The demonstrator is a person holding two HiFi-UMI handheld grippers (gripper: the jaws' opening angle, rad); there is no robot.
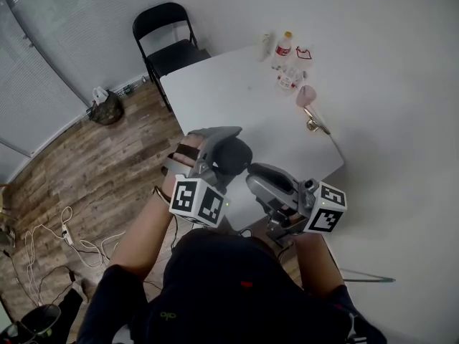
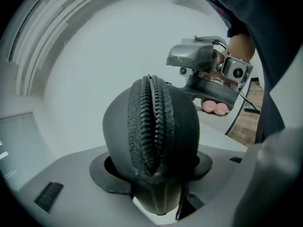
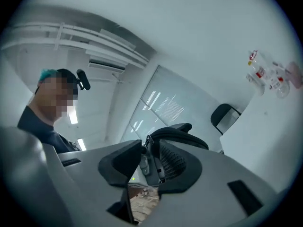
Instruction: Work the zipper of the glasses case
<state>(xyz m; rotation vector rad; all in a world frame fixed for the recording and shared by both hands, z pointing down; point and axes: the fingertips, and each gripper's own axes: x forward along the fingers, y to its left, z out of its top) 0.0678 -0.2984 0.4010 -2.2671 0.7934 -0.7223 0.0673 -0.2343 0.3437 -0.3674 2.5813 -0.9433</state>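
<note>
My left gripper (image 2: 151, 168) is shut on a black glasses case (image 2: 151, 126), held up off the table with one rounded end toward the camera. Its zipper (image 2: 150, 112) runs down the middle of that end. In the head view the case (image 1: 235, 156) sits in front of my chest, and my right gripper (image 1: 252, 172) meets it from the right. In the right gripper view the jaws (image 3: 144, 167) stand a little apart. The small metal zipper pull (image 3: 143, 163) lies in the gap, with the case (image 3: 182, 143) just beyond.
A white table (image 1: 237, 84) lies ahead, with bottles and small packets (image 1: 287, 59) and a pink thing (image 1: 307, 95) near its right side. A black folding chair (image 1: 168, 41) stands behind it. Cables (image 1: 54, 239) and a bag (image 1: 107, 110) lie on the wooden floor at left.
</note>
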